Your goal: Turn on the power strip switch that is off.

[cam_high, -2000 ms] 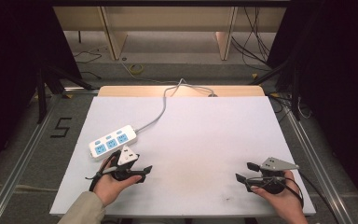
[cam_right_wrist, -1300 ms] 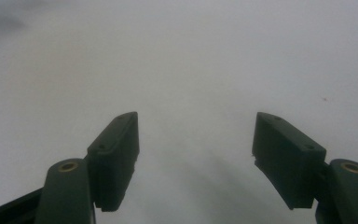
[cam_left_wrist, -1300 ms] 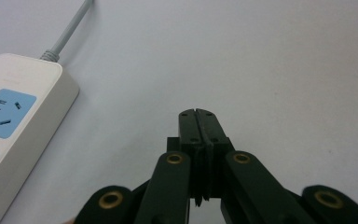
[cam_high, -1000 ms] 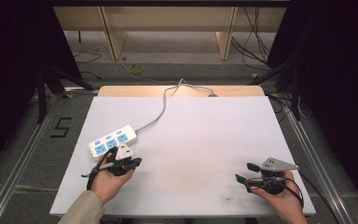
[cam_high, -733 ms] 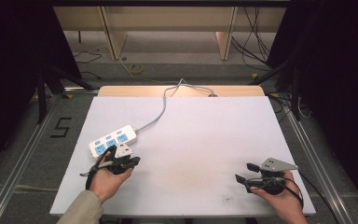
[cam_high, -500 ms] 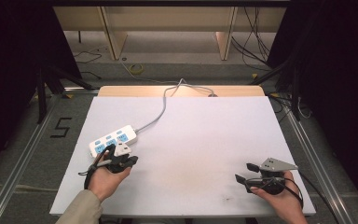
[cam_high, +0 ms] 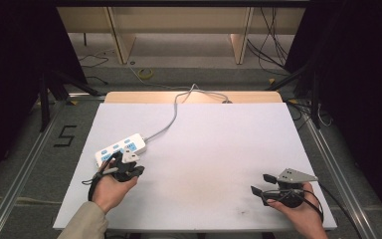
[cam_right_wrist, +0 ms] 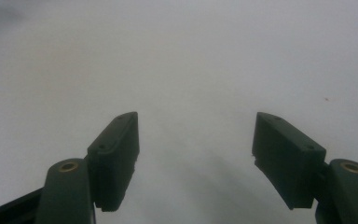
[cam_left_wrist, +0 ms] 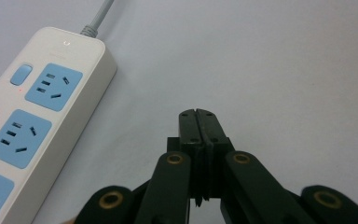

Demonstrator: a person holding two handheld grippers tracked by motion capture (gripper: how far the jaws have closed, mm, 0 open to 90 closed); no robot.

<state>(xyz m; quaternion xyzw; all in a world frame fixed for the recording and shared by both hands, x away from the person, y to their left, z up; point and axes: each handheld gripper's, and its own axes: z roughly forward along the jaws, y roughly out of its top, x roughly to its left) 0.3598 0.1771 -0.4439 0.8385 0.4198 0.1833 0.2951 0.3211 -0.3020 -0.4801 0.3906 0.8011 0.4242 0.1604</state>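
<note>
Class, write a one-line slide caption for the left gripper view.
Shut left claw hovers beside a white power strip on the table.

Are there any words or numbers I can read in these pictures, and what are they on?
"5": a black number marked on the grey floor left of the white table.
The white power strip with blue sockets shows no readable words or brand, only a tiny round mark near its cable end, too small to make out.
The black left gripper and black right gripper carry no text.

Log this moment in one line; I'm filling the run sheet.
left gripper: shut, beside power strip | right gripper: open, over table
</note>
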